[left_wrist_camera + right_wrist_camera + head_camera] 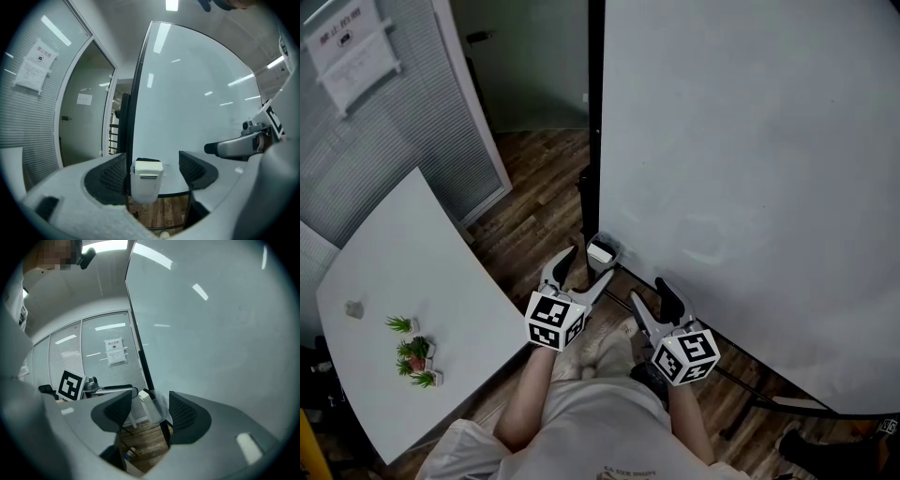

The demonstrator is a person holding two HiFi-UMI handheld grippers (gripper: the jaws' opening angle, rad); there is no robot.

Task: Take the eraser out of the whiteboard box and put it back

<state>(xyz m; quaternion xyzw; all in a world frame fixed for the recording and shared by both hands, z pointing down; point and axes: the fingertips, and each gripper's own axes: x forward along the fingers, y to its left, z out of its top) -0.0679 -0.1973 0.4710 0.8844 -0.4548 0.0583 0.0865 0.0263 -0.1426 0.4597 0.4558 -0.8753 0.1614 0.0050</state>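
Standing before the whiteboard [750, 187], the person holds both claws low, near the board's bottom left corner, where the small white box [602, 251] hangs on the frame. The eraser [148, 160] sits inside the box, only its dark top edge showing above the rim in the left gripper view. Neither claw holds anything. As for progress, the eraser is in its place and no claw touches it, so either the removal is not begun or the full cycle is complete; the pictures do not settle which. If the removal is not begun, all the work is left: close in, grip the eraser by its exposed top, lift it clear, then lower it back. The left gripper [590, 264] has its jaws wide apart and empty; it points nearly level at the box, which lies just ahead of the fingertips and lines up with the gap between them, closer to the left pad, without contact. The right gripper [647, 289] is also wide open and empty, held just beside the left one, further along the board's lower edge; its own view shows the box ahead between its jaws, a little farther off. The left claw is judged the better placed for the pick
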